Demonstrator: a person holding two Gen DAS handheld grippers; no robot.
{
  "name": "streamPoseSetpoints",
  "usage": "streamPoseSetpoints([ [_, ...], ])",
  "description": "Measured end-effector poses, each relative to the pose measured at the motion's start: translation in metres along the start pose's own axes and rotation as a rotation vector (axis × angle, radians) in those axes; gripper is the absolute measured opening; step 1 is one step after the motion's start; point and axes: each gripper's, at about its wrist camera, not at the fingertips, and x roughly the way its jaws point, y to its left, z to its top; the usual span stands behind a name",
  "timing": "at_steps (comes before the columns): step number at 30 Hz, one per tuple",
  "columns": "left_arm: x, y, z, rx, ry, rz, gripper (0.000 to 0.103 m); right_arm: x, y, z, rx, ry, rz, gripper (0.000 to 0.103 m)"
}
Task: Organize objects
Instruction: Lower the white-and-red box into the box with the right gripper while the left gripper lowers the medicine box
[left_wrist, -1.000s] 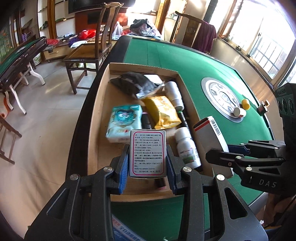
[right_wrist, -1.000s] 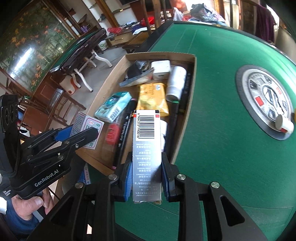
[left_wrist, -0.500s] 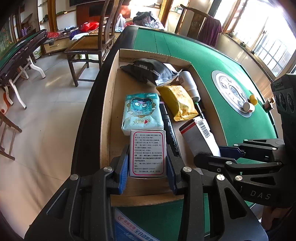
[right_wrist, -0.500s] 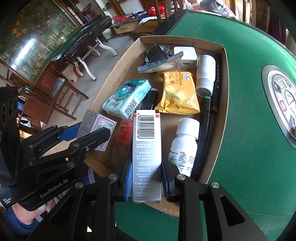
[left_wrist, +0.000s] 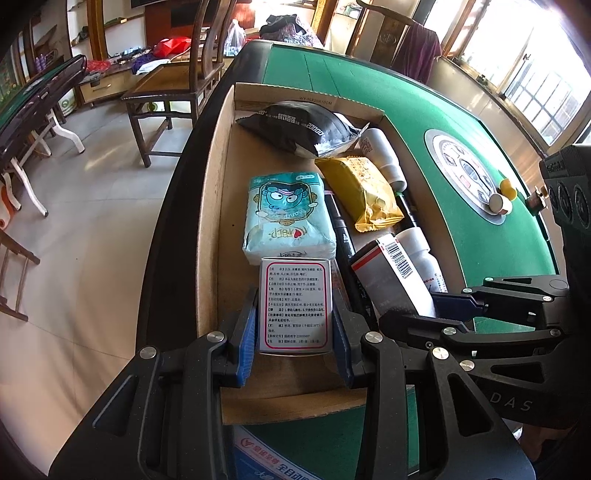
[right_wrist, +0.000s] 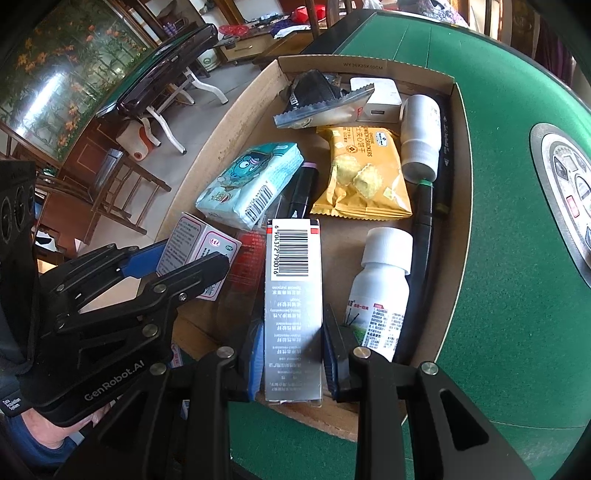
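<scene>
My left gripper (left_wrist: 294, 332) is shut on a white medicine box with a pink border (left_wrist: 295, 301), held over the near end of the cardboard tray (left_wrist: 218, 206). The box also shows in the right wrist view (right_wrist: 199, 254). My right gripper (right_wrist: 293, 354) is shut on a long grey box with a barcode (right_wrist: 293, 306), held over the tray just right of the left gripper; this box shows in the left wrist view (left_wrist: 391, 280). The tray lies on the green table (right_wrist: 509, 206).
In the tray lie a teal tissue pack (left_wrist: 288, 218), yellow cracker bag (right_wrist: 364, 173), black pouch (left_wrist: 299, 125), two white bottles (right_wrist: 380, 295) (right_wrist: 421, 136), black pens (right_wrist: 424, 236) and a white charger (right_wrist: 380, 99). A round centre panel (left_wrist: 469, 173) sits on the table. A blue-printed box (left_wrist: 295, 454) lies under my left gripper.
Both grippers have moved forward and lower over the tray with their boxes. The grey box now hangs over the tray's near end beside the white bottle.
</scene>
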Motion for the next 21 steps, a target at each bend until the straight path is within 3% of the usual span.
streamPoseSetpoints([
  [21,0.0076,0.0088,-0.0020,0.004,0.021,0.005,0.035,0.0067,0.0060,0.0014,-0.039,0.001,-0.037,0.026],
])
